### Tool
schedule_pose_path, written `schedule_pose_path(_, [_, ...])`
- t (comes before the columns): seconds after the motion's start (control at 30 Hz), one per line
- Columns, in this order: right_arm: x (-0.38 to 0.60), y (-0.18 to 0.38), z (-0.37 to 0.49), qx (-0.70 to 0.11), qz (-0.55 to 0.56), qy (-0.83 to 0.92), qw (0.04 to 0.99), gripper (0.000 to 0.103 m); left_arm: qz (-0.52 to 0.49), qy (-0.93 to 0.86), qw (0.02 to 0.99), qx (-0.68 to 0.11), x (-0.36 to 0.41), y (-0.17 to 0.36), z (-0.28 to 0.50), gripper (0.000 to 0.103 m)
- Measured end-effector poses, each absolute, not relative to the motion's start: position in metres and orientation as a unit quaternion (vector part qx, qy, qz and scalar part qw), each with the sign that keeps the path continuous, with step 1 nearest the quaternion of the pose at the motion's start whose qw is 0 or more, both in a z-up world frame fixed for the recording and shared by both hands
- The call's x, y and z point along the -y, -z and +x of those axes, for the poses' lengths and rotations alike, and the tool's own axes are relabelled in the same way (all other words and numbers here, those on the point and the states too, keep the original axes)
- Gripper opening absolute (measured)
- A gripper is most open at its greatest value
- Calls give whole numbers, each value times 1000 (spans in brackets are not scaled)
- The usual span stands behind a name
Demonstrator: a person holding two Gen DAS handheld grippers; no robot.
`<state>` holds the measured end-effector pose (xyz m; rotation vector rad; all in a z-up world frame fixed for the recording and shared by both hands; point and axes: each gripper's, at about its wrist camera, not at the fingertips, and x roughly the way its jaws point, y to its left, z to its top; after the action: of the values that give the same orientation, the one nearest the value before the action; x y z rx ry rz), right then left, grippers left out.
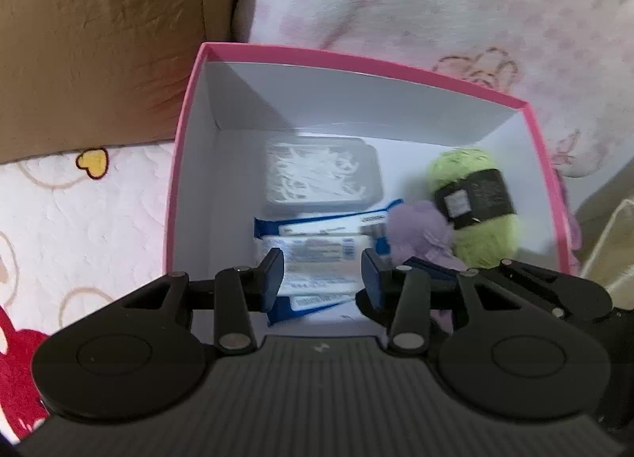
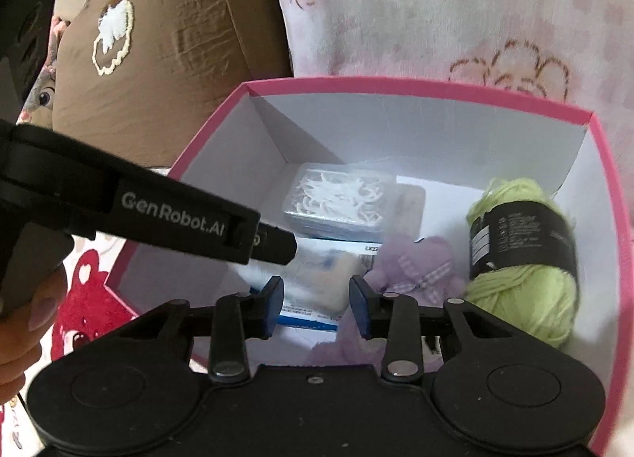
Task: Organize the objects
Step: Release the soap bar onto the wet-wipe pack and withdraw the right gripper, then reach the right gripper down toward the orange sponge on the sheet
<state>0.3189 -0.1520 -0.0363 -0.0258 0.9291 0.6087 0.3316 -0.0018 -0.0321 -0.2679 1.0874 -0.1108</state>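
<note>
A pink box [image 1: 186,148] with white inside [image 2: 606,195] stands on the bed. In it lie a clear case of white floss picks [image 1: 321,175] [image 2: 340,203], a blue-and-white packet [image 1: 317,259] [image 2: 313,278], a purple plush piece with a gingham bow [image 1: 420,235] [image 2: 416,270] and a green yarn ball with a black label [image 1: 475,203] [image 2: 523,251]. My left gripper [image 1: 323,278] is open and empty above the packet. My right gripper [image 2: 317,308] is open and empty over the box's near side. The left gripper's body [image 2: 158,211] crosses the right wrist view.
A brown cushion [image 1: 99,41] [image 2: 166,44] leans behind the box on the left. A pink patterned blanket [image 1: 436,1] lies behind it. The bed sheet [image 1: 79,219] with bear prints surrounds the box. A hand [image 2: 23,318] shows at the left edge.
</note>
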Motion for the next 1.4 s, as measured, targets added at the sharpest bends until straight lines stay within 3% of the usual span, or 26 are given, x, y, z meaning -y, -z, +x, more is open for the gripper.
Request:
schedule_pose_path(0.27, [165, -16, 278, -398, -56, -303, 864, 42, -64, 95, 869, -482, 10, -1, 297, 45])
schedule_pose_path(0.67, [193, -80, 213, -369, -83, -294, 878, 43, -67, 134, 865, -479, -5, -54, 224, 51])
schedule_pose_path(0.93, [206, -89, 165, -368, -97, -299, 875, 62, -48, 151, 862, -482, 0, -68, 178, 63])
schedule_pose_path(1.4, [217, -67, 108, -373, -111, -310, 867, 80, -38, 183, 846, -499, 12, -62, 124, 86])
